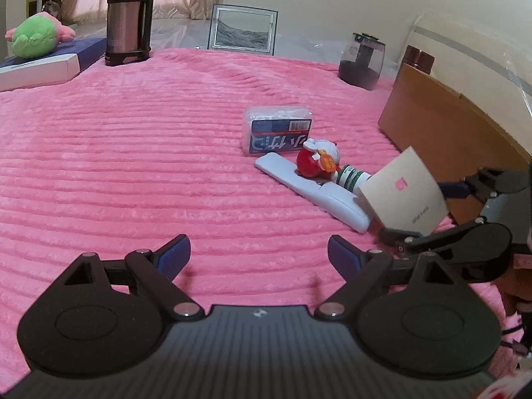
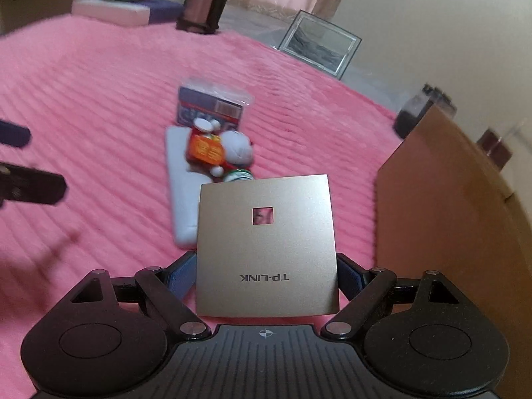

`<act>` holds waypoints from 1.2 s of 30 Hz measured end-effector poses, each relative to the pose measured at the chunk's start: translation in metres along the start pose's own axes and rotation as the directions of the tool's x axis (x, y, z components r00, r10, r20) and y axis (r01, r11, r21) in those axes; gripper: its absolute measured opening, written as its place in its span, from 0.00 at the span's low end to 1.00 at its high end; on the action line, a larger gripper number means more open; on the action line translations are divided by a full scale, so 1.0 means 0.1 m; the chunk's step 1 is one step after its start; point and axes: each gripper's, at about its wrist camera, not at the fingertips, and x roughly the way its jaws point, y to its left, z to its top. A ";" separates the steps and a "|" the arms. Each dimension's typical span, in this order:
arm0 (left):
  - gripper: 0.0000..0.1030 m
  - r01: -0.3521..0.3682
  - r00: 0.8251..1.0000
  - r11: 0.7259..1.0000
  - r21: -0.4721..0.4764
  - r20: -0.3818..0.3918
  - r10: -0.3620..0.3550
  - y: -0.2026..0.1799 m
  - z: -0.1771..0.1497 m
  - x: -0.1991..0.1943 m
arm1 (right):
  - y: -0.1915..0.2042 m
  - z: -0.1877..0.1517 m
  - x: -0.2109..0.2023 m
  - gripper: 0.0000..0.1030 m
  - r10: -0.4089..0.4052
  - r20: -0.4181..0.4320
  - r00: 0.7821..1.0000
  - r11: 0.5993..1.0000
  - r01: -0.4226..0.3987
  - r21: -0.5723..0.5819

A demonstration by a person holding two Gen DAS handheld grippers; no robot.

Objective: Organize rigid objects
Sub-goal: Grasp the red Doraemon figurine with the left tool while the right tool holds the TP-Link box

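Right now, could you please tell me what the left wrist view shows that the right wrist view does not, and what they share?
Only the left wrist view shows the steel flask at full height, the dark jar clearly, and the empty left tool with its jaws apart.

Only the right wrist view shows the TP-LINK lettering on the beige plate and both pads of the right tool pressing its edges.

Both show the pink blanket, remote, red toy, blue packet, picture frame and cardboard box.
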 end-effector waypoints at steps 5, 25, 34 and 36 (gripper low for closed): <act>0.85 -0.003 1.000 1.000 -0.001 -0.006 0.003 0.02 0.00 0.00 | -0.10 -0.13 -0.10 0.80 0.143 -0.008 0.990 0.978 -0.141 0.151; 0.62 0.137 0.989 0.954 0.266 0.024 -0.149 -0.39 0.53 0.54 | -0.26 -0.45 -0.50 0.80 0.124 0.083 0.989 0.934 -0.145 0.328; 0.50 0.169 0.984 0.855 0.490 -0.036 -0.174 -0.53 0.68 1.06 | -0.30 -0.32 -0.33 0.80 0.111 0.098 0.989 0.935 -0.138 0.328; 0.47 0.197 0.979 0.841 0.504 -0.051 -0.199 -0.54 0.69 1.13 | -0.30 -0.33 -0.30 0.80 0.112 0.095 0.989 0.933 -0.138 0.332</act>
